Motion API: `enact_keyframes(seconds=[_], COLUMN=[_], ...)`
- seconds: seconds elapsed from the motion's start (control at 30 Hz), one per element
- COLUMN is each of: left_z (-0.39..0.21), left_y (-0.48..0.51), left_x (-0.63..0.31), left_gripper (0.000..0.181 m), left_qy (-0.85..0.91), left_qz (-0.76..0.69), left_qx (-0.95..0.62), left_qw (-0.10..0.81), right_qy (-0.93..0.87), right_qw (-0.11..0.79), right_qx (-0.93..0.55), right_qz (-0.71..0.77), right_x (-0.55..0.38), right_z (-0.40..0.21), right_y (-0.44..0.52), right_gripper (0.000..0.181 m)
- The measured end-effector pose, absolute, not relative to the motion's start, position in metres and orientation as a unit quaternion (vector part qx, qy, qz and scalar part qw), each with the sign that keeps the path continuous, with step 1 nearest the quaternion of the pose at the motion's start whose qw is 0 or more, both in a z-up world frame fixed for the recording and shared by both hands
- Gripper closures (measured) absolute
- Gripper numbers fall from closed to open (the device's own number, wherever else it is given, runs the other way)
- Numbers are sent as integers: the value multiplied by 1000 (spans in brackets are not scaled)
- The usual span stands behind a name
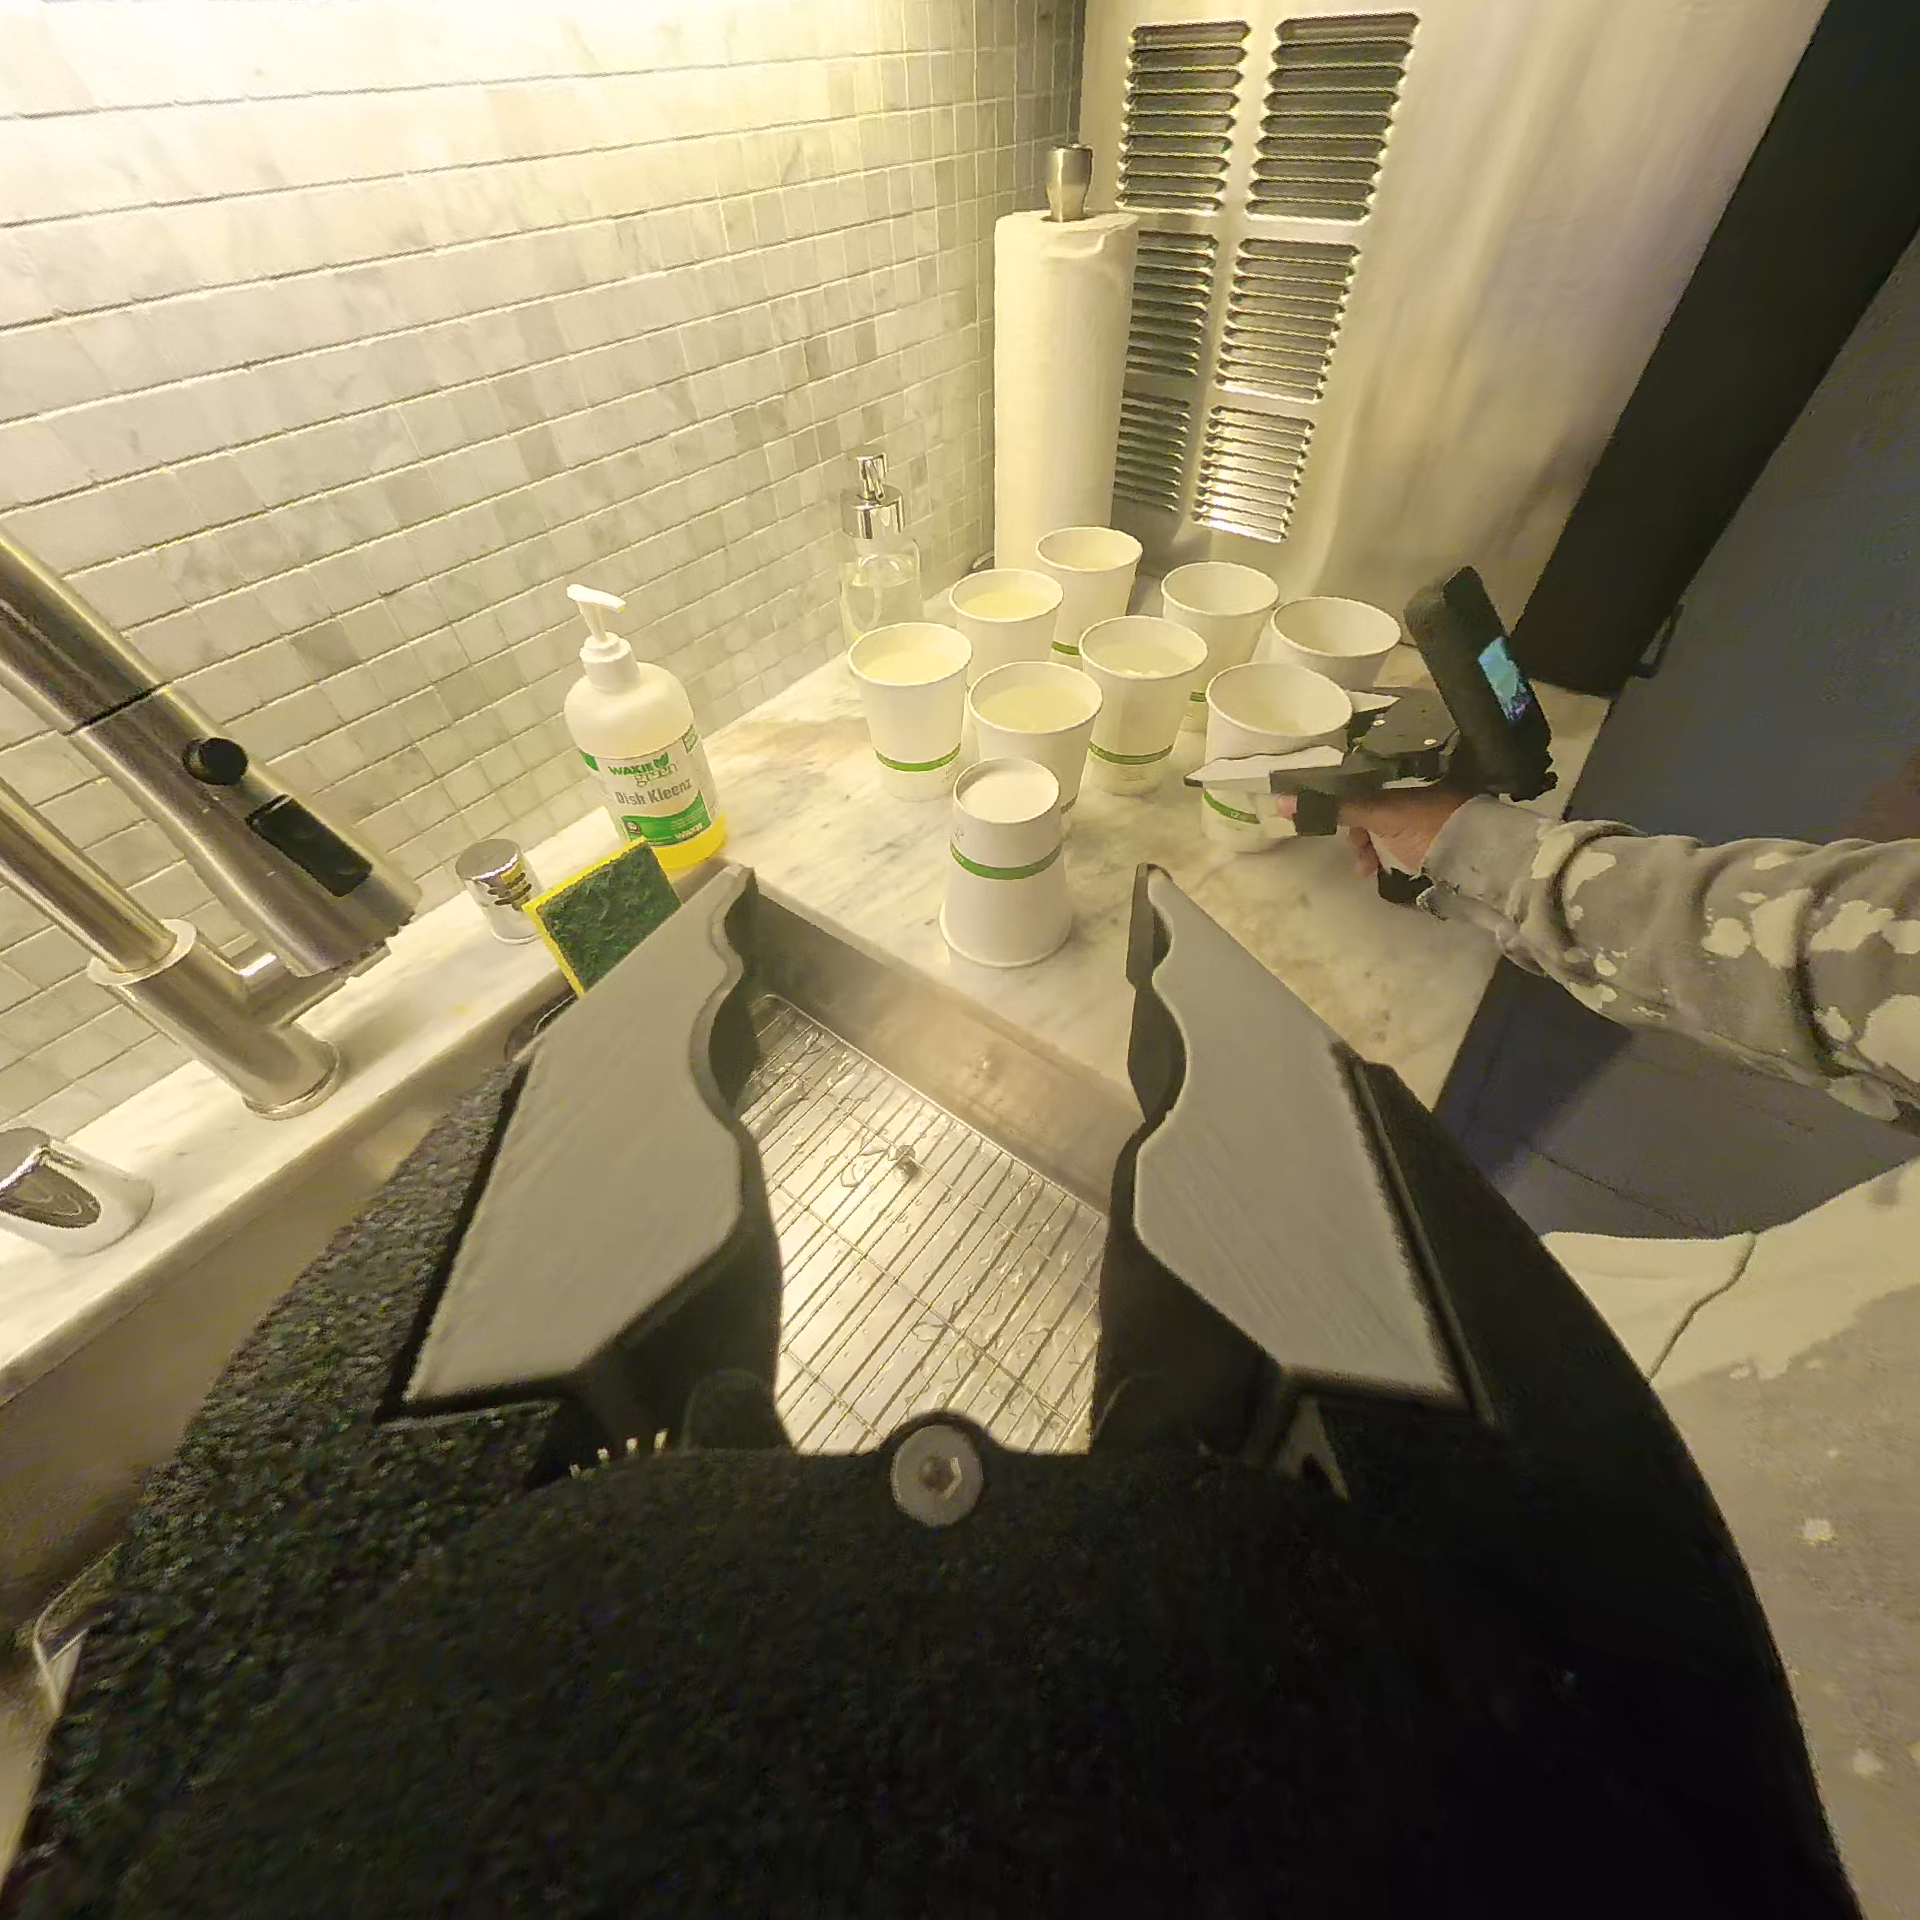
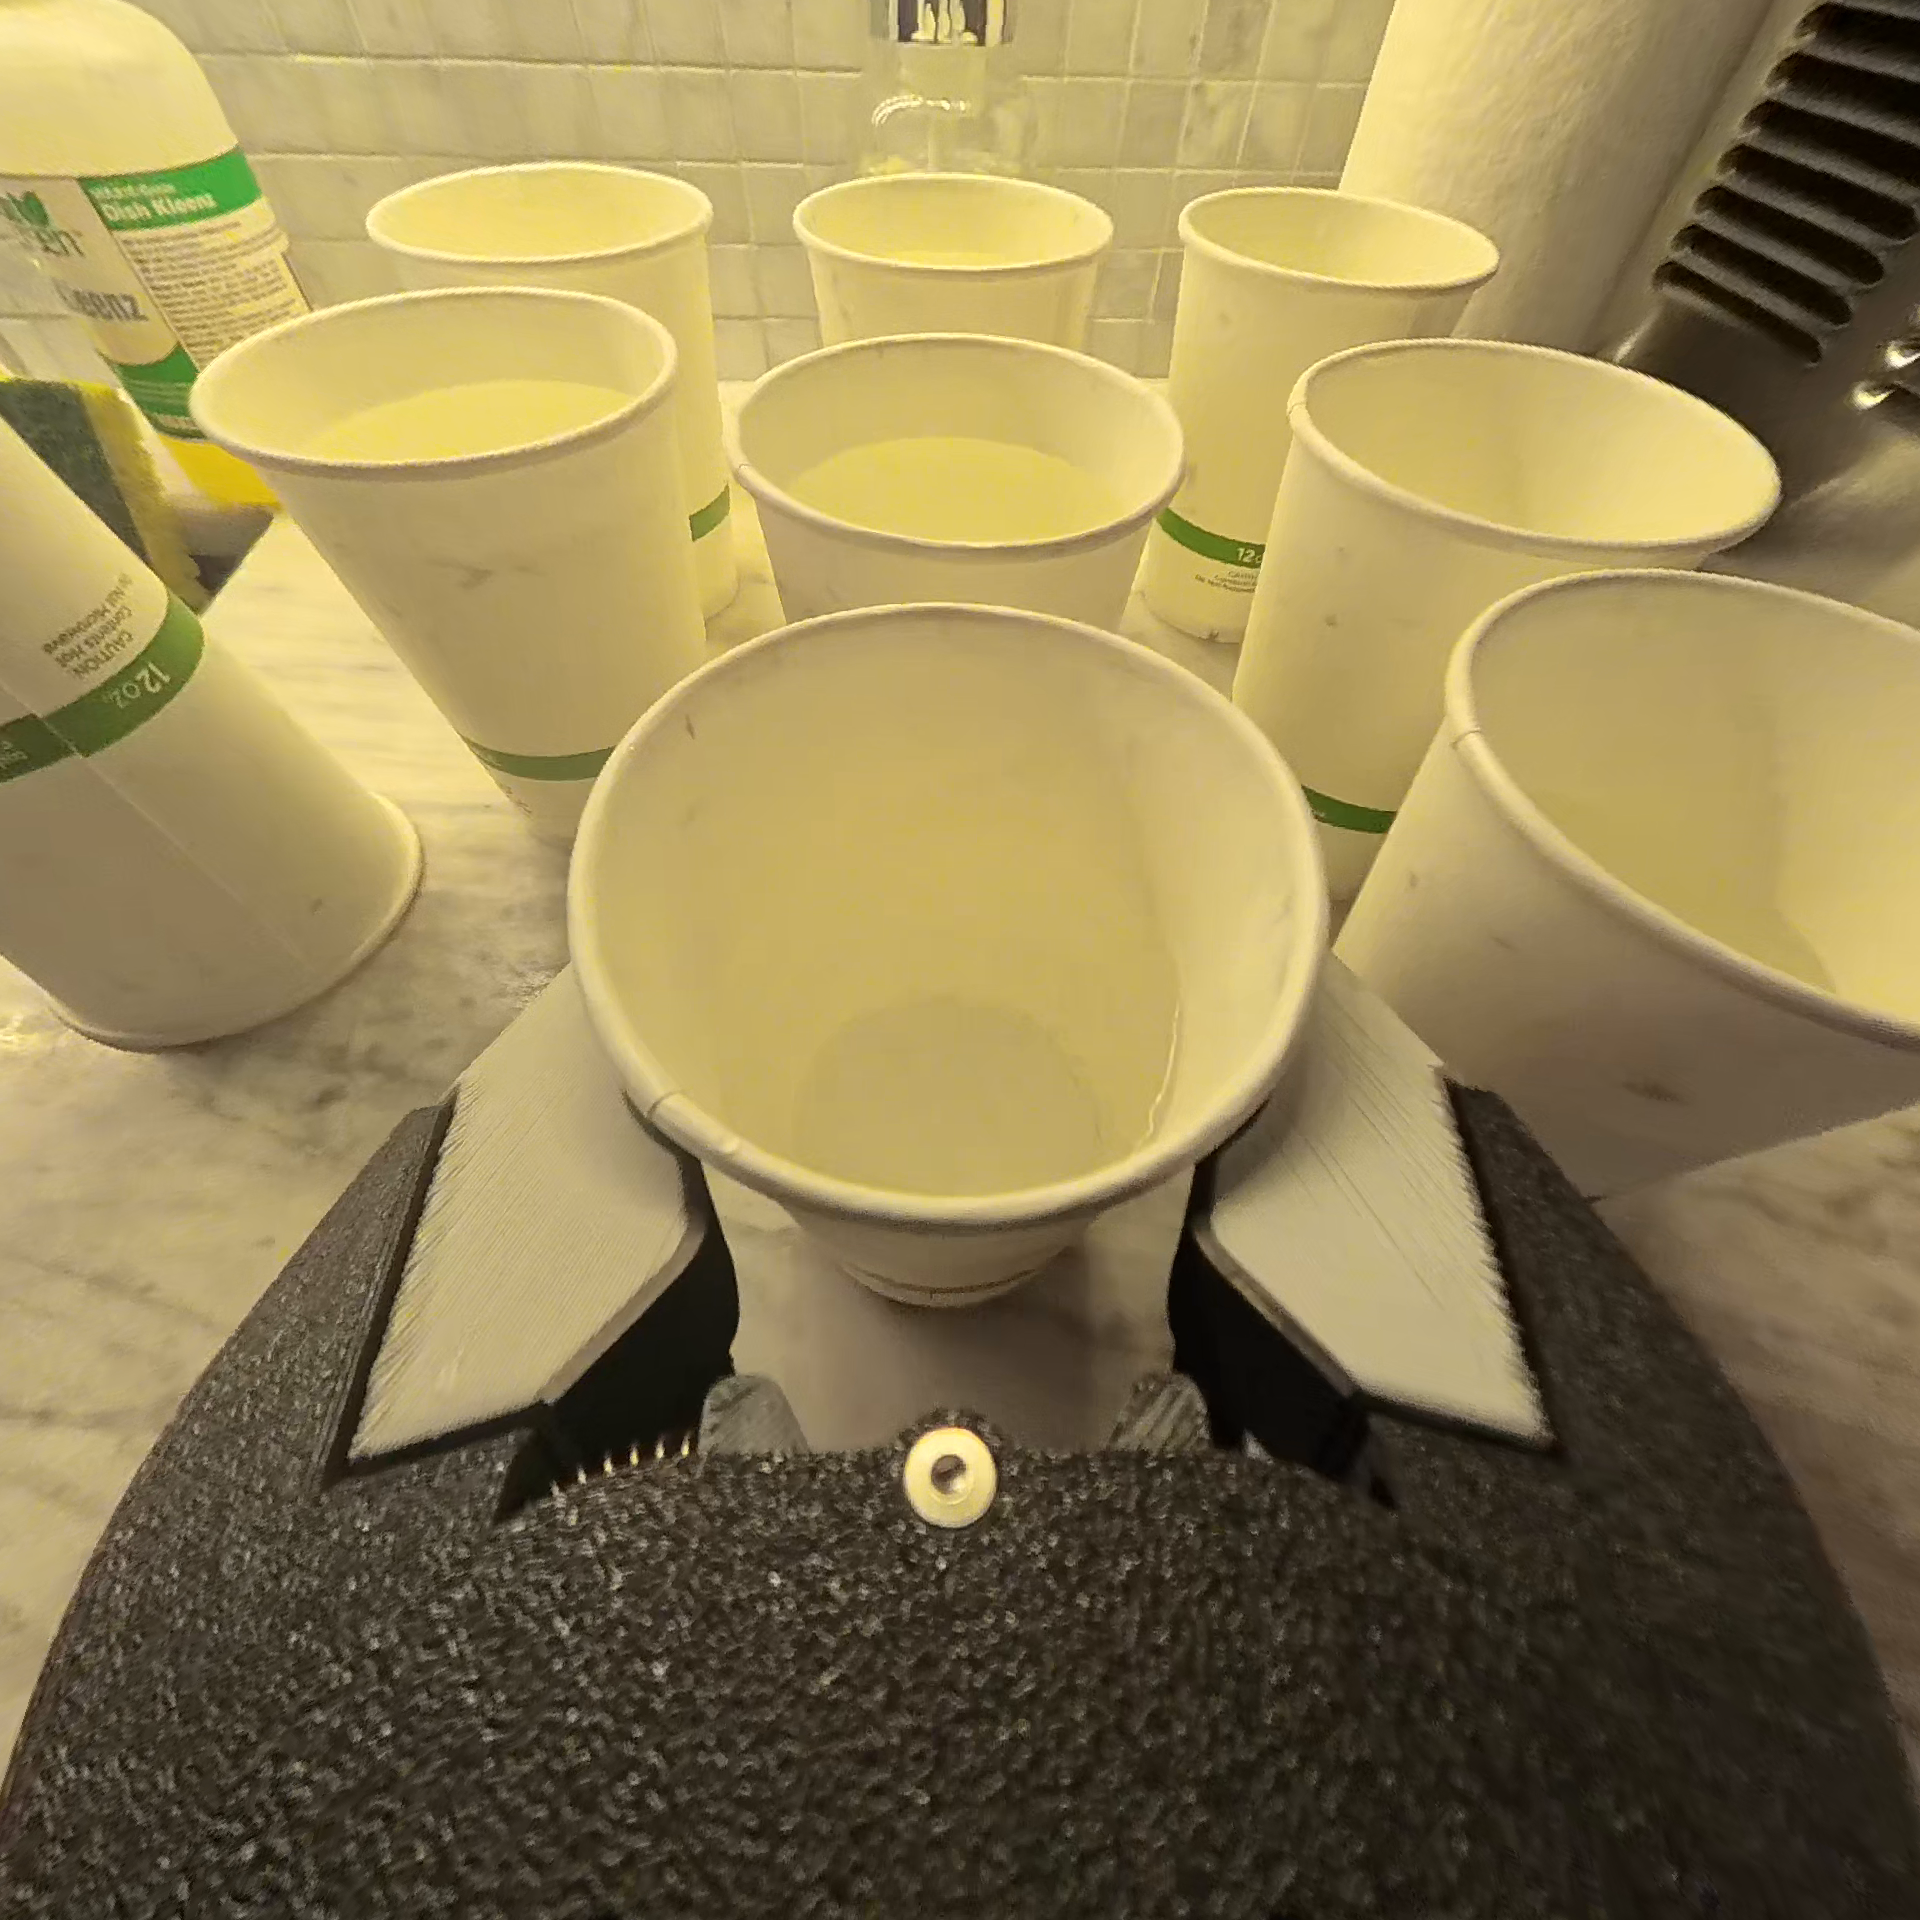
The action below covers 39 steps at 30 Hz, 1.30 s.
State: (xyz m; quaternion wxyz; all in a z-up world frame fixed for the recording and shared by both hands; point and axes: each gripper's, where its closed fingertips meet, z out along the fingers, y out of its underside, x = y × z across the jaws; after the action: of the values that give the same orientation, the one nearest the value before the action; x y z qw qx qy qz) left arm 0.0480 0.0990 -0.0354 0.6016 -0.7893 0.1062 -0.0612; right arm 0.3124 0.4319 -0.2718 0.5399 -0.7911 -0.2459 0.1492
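My right gripper is shut on a white paper cup with a green band; its fingers press both sides and the rim is slightly squeezed. A little clear liquid lies in the cup's bottom. The left wrist view shows this gripper and the held cup at the right of the cup cluster. My left gripper is open and empty, hovering over the steel sink and its wet wire grate. An upside-down stack of cups stands just beyond its fingertips.
Several upright cups, some holding pale liquid, crowd the marble counter. A dish soap bottle, sponge, faucet, glass dispenser and paper towel roll line the tiled wall. The upside-down stack is left of my right gripper. Left tips to right tips: about 50 centimetres.
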Motion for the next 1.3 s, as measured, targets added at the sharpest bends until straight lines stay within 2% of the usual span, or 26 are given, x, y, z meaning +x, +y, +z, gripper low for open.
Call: enact_keyframes(seconds=[0.17,0.23,0.37,0.5,0.6,0.73,0.77,0.8,0.9,1.23,1.27,1.3], left_z=[-38,-38,-41,-42,-42,-46,-48,-50,-55,-73,-75,-77], left_y=[104,106,109,113,111,103,101,98,87,42,37,33], left_x=[53,55,55,52,47,37,34,32,24,5,4,2], left_gripper=[110,110,112,112,112,112,112,112,113,113,113,113], left_qy=[102,100,94,85,72,55,51,48,36,-34,-41,-47], left_qz=[-65,-69,-74,-71,-72,-74,-73,-70,-58,-30,-29,-30], left_qx=[-788,-787,-787,-784,-780,-776,-777,-777,-777,-780,-780,-781], left_qw=[604,605,605,611,618,623,624,624,626,625,623,622], right_qy=[-254,-252,-250,-248,-311,-512,-556,-607,-725,-884,-889,-891], right_qw=[517,513,519,525,516,415,389,358,273,63,55,49], right_qx=[-804,-808,-807,-806,-785,-724,-706,-680,-615,-462,-453,-449], right_qz=[149,142,129,114,145,205,202,201,146,-33,-40,-41], right_x=[314,318,331,350,332,270,255,241,203,141,139,137], right_z=[-279,-281,-272,-249,-212,-179,-175,-173,-183,-255,-261,-265], right_y=[430,427,401,358,330,306,306,304,314,354,354,353], right_gripper=[73,62,60,66,74,85,83,89,85,72,73,85])
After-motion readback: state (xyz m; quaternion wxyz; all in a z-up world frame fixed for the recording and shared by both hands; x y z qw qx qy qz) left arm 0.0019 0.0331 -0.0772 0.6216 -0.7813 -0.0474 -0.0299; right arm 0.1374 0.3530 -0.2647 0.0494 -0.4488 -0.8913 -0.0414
